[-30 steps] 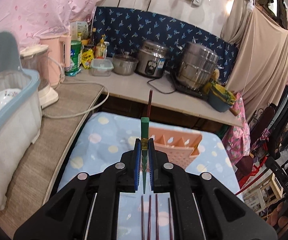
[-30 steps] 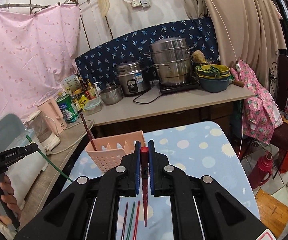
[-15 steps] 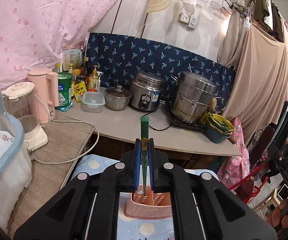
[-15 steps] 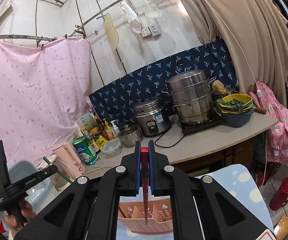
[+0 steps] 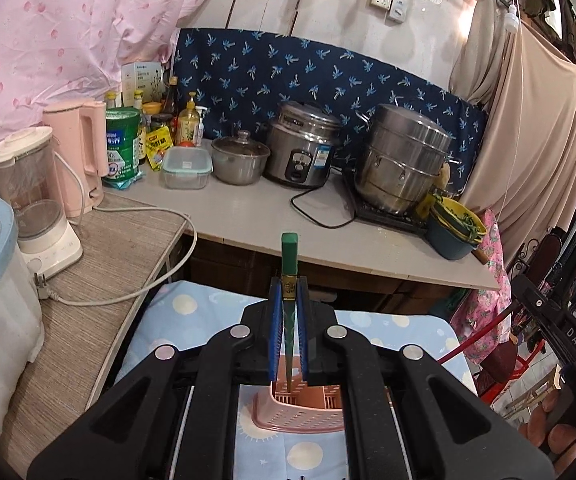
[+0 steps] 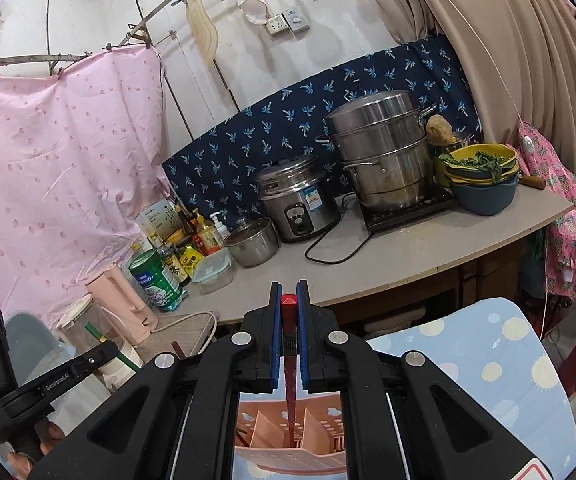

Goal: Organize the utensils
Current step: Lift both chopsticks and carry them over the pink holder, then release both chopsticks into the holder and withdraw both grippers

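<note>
My left gripper [image 5: 288,292] is shut on a green chopstick [image 5: 289,256] that stands nearly upright, its thin tip down inside the pink utensil holder [image 5: 300,412] on the blue spotted tablecloth. My right gripper [image 6: 288,296] is shut on a red chopstick [image 6: 289,360], whose tip hangs in a middle compartment of the same pink utensil holder [image 6: 272,428]. A dark chopstick stands in the holder's left part in the right wrist view. The left gripper and green chopstick [image 6: 96,332] also show at the lower left there, held by a hand.
Behind the blue spotted table [image 5: 388,328] runs a counter [image 5: 248,208] with a rice cooker [image 5: 300,148], a steel steamer pot [image 5: 404,160], a small pot, bottles and a pink kettle [image 5: 76,152]. A blender and a blue-rimmed bin stand on the left side table [image 5: 100,256].
Both grippers have carried their chopsticks forward and over the pink holder. The loose chopsticks on the cloth have dropped out of view, and both tips now hang inside the holder.
</note>
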{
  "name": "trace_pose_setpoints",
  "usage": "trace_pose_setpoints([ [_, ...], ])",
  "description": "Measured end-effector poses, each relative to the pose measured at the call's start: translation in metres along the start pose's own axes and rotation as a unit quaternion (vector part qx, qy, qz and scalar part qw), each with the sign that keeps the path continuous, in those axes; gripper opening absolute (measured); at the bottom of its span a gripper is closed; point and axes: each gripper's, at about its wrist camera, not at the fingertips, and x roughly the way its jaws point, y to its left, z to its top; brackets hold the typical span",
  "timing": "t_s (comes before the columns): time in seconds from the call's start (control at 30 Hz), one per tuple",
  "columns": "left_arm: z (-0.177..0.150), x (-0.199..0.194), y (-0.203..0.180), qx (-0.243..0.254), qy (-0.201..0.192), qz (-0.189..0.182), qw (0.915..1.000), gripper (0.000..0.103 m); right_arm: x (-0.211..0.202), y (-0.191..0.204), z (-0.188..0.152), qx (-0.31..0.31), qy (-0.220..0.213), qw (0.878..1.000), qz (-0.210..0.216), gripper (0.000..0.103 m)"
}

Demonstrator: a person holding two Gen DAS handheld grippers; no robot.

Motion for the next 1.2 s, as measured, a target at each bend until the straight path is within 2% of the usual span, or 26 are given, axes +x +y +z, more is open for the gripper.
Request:
trace_pose_setpoints([
  [0.27, -0.018, 0.014, 0.006, 0.001, 0.03, 0.0, 0.9995, 0.007, 0.023, -0.003, -0.03, -0.01, 0.038, 0.999, -0.008, 0.007],
  [0.43, -0.028, 0.022, 0.007, -0.005, 0.046, -0.003, 0.9989, 0.008, 0.026, -0.001, -0.04, -0.019, 0.045, 0.999, -0.015, 0.008],
  [0.53, -0.033, 0.022, 0.006, -0.003, 0.045, 0.002, 0.999, 0.01, 0.023, -0.003, -0.041, -0.016, 0.046, 0.999, -0.015, 0.017],
  [0.6, -0.033, 0.021, 0.006, -0.001, 0.047, 0.001, 0.9989, 0.018, 0.019, -0.006, -0.041, -0.009, 0.045, 0.999, -0.013, 0.027],
  [0.67, -0.033, 0.017, 0.006, -0.005, 0.041, 0.001, 0.9992, 0.03, 0.015, -0.01, -0.041, -0.005, 0.044, 0.999, -0.012, 0.028],
  [0.73, -0.032, 0.013, 0.007, -0.009, 0.036, 0.0, 0.9993, 0.034, 0.011, -0.011, -0.041, -0.004, 0.045, 0.999, -0.012, 0.028],
  [0.93, -0.037, -0.006, 0.005, -0.003, 0.025, 0.008, 0.9997, 0.034, -0.009, -0.013, -0.052, -0.01, 0.053, 0.998, -0.011, 0.029],
  [1.2, -0.067, -0.041, 0.004, 0.017, 0.011, 0.017, 0.9997, 0.034, -0.048, -0.013, -0.087, -0.028, 0.07, 0.997, -0.019, 0.034],
])
